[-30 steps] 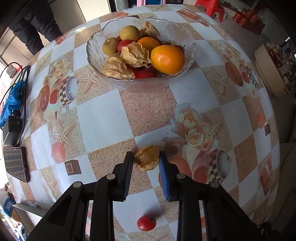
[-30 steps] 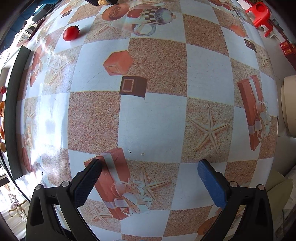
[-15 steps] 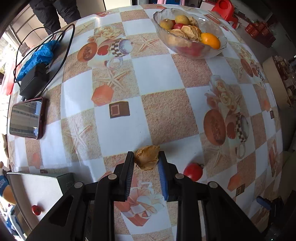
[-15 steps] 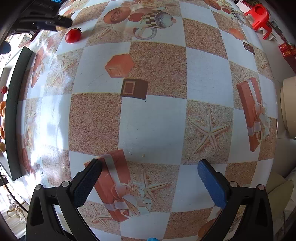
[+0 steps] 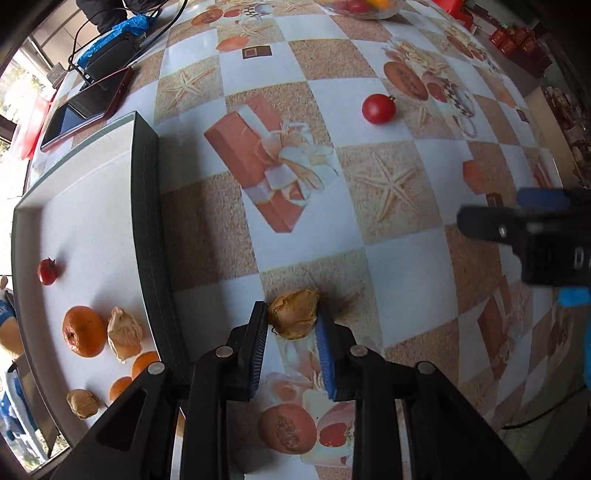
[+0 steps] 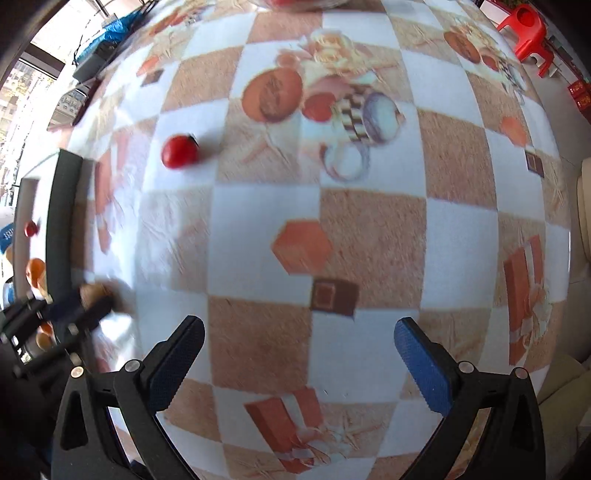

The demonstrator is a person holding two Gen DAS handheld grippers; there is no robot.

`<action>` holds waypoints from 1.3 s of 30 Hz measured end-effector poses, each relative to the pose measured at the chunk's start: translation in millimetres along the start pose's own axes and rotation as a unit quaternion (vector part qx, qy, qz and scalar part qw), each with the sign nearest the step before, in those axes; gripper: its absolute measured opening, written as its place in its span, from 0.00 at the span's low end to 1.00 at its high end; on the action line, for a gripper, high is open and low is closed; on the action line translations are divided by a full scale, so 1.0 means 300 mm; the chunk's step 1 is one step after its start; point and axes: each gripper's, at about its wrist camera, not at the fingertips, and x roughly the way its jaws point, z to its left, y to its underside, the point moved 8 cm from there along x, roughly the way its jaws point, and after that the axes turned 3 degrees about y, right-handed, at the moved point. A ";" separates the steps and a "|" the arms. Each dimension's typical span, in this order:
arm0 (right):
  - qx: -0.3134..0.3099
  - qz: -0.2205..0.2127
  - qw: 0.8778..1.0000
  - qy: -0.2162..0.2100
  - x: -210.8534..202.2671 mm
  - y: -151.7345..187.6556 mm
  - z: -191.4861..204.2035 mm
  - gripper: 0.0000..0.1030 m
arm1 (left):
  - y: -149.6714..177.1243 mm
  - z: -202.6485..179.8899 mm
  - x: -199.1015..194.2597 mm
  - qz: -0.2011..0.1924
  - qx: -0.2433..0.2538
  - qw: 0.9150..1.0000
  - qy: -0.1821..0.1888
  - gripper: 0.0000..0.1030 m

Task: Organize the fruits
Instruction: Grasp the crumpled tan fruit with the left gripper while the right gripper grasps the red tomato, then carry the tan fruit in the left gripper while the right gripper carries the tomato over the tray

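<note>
My left gripper is shut on a papery brown husked fruit, held above the patterned tablecloth just right of a dark-rimmed white tray. The tray holds a small red tomato, oranges and two more husked fruits. A loose red tomato lies on the cloth further away; it also shows in the right wrist view. My right gripper is open and empty over the cloth, and it appears at the right edge of the left wrist view. The left gripper shows blurred at the left of the right wrist view.
The glass fruit bowl sits at the far edge of the table. A tablet, a black power brick and cables lie beyond the tray. A red plastic stool stands on the floor past the table.
My left gripper has carried the husked fruit back from the bowl toward the tray, which now fills the left of its view. My right gripper has swung toward the loose tomato, staying open.
</note>
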 end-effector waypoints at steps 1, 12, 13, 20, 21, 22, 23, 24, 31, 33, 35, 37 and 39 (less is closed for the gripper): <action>-0.001 -0.010 1.000 -0.007 -0.010 -0.039 0.028 1.00 | 0.019 -0.001 -0.001 0.001 0.002 1.000 0.001 0.27; -0.038 -0.031 0.998 -0.032 0.006 -0.274 0.268 0.56 | 0.106 -0.006 0.005 0.010 -0.016 1.000 0.017 0.28; -0.042 -0.035 0.998 -0.022 0.006 -0.277 0.276 0.53 | 0.106 -0.012 0.003 0.009 -0.019 1.000 0.018 0.28; -0.036 -0.034 0.998 -0.026 0.002 -0.240 0.279 0.24 | 0.063 -0.059 0.000 0.009 -0.013 0.999 0.032 0.28; -0.032 -0.031 0.998 -0.035 -0.002 -0.220 0.267 0.24 | 0.063 -0.054 -0.002 0.009 -0.015 0.999 0.039 0.28; -0.031 -0.029 0.998 -0.041 -0.010 -0.191 0.239 0.24 | 0.061 -0.052 -0.014 0.008 -0.016 0.999 0.045 0.28; -0.030 -0.028 0.998 -0.045 -0.020 -0.175 0.221 0.24 | 0.059 -0.051 -0.030 0.005 -0.015 0.999 0.050 0.28; -0.030 -0.027 0.998 -0.047 -0.029 -0.152 0.208 0.24 | 0.060 -0.051 -0.043 0.002 -0.013 0.998 0.056 0.28; -0.026 -0.010 0.999 -0.047 -0.079 0.052 0.124 0.24 | 0.100 -0.037 -0.137 -0.013 -0.020 0.996 0.082 0.28; -0.024 -0.007 0.999 -0.047 -0.087 0.104 0.113 0.24 | 0.116 -0.024 -0.157 -0.015 -0.019 0.996 0.081 0.28; -0.023 -0.006 0.999 -0.049 -0.101 0.141 0.107 0.24 | 0.131 -0.013 -0.182 -0.019 -0.016 0.997 0.078 0.28; -0.021 -0.005 0.999 -0.050 -0.113 0.178 0.103 0.24 | 0.148 -0.005 -0.212 -0.023 -0.014 0.997 0.075 0.28; -0.023 -0.004 0.999 -0.049 -0.111 0.195 0.115 0.24 | 0.166 0.012 -0.226 -0.026 -0.016 0.997 0.070 0.28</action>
